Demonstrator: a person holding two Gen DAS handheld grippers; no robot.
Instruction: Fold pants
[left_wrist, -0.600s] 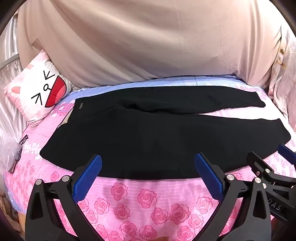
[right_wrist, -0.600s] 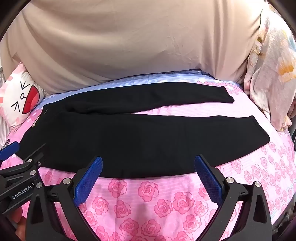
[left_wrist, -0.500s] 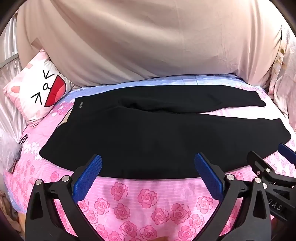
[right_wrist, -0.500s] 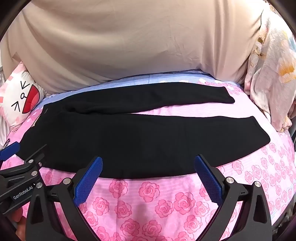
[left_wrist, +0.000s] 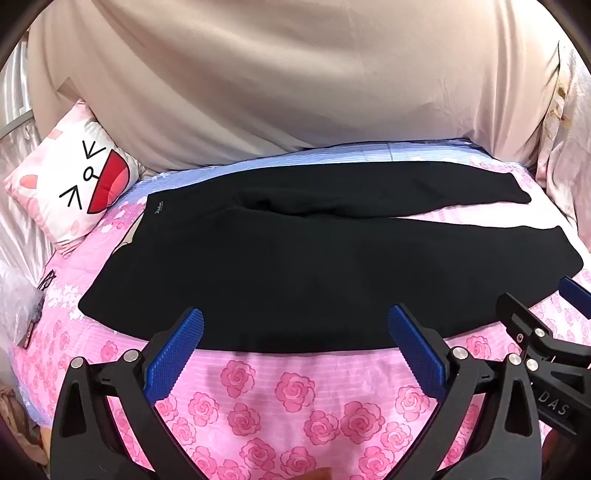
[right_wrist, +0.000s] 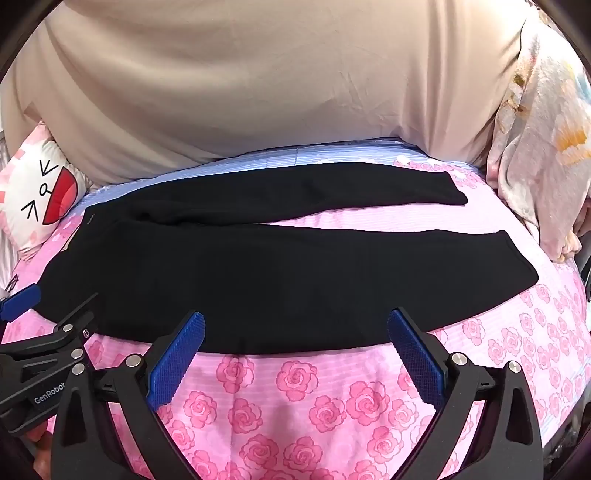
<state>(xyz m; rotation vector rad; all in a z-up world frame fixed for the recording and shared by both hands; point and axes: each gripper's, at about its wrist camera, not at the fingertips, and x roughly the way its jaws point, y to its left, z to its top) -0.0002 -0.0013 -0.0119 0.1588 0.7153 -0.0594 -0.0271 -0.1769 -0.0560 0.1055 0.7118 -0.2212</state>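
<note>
The left tool (left_wrist: 295, 345) and right tool (right_wrist: 295, 347) both gape wide, holding nothing, poised just short of the near edge of the black pants (left_wrist: 314, 273). The pants lie flat across the rose-print bed (left_wrist: 295, 391), waistband leftward, legs parted

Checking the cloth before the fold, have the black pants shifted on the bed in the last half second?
No. The black pants lie where they did, their waist corner the same gap from the cat pillow in the left wrist view.
</note>
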